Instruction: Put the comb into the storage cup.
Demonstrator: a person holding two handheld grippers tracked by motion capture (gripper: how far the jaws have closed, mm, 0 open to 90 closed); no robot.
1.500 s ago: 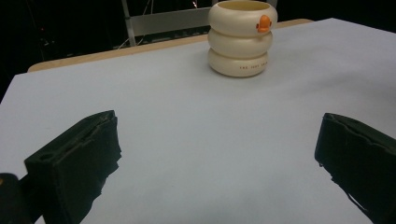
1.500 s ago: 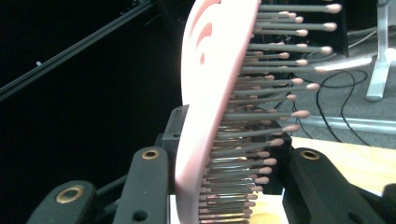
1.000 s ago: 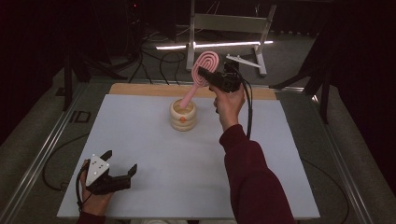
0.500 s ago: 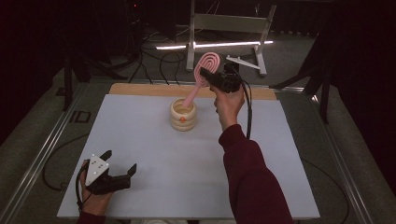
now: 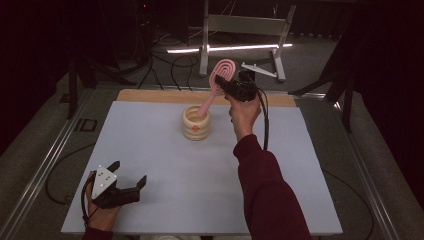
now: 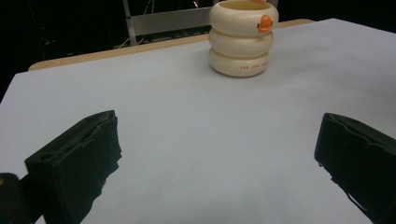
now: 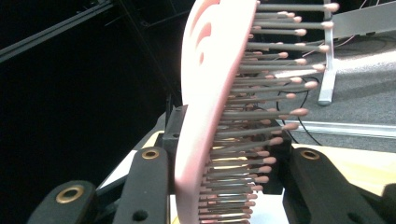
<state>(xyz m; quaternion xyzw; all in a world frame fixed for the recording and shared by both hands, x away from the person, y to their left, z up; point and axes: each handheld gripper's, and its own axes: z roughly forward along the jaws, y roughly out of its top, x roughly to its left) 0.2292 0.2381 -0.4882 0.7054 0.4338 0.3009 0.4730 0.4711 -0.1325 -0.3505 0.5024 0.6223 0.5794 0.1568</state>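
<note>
Barely shifted since a second ago: right gripper (image 5: 231,85) raised over the far side of the white mat (image 5: 165,200), clamped on the head of the pink hairbrush (image 5: 220,76). Same tilt as before, handle slanting down into the cream ringed cup (image 5: 196,122), head up and away from the cup's rim. Seen from the right gripper view, pink back of the brush against one black jaw, rows of grey bristles with pink tips toward the other, both pressed in on the head. Cup unmoved, upright near the mat's far edge, small orange mark on its side, just in front of the wooden strip (image 5: 150,95). Left gripper (image 5: 122,187) also where it was, resting low at the near left corner of the mat, jaws spread wide with nothing between them, well apart from cup and brush. Dark-red sleeve (image 5: 265,190) reaching in from the bottom edge toward the raised hand.
</note>
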